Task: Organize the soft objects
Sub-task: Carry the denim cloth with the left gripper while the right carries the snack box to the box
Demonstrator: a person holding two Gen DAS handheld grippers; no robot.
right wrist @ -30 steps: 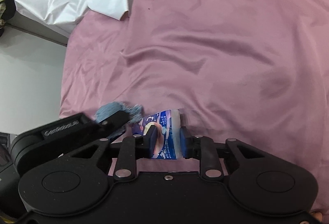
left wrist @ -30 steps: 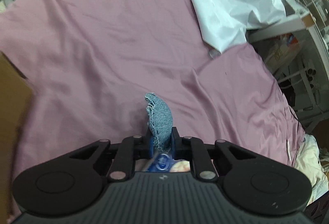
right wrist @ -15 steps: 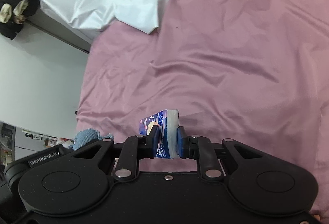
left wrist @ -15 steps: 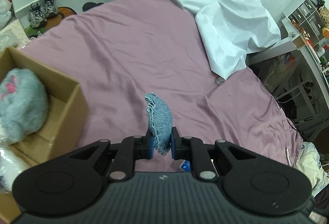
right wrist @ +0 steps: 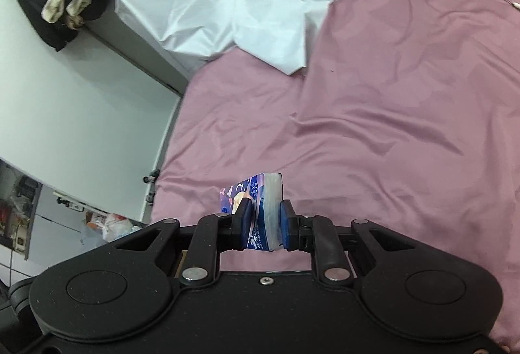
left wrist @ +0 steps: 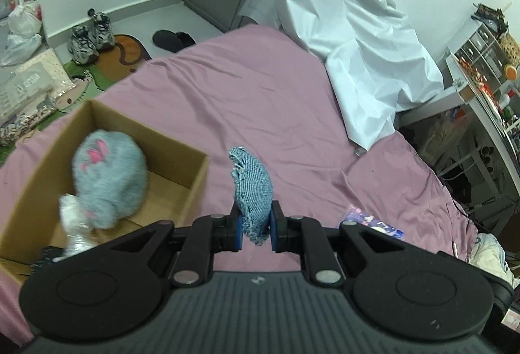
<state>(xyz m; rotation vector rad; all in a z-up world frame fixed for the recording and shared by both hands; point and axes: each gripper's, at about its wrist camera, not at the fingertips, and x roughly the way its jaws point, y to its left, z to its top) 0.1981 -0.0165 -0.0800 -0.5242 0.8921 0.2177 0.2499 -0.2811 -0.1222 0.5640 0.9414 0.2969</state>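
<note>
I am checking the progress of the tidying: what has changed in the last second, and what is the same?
Both tongs have risen from the pink bedsheet. The left view now shows the cardboard box with a grey plush toy inside. Unchanged: the left tongs grip the blue knitted pouch, and the right tongs grip the tissue packet.

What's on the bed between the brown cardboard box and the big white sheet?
Nothing but bare pink bedsheet. The left wrist view shows it running smooth from the brown cardboard box to the crumpled white sheet.
</note>
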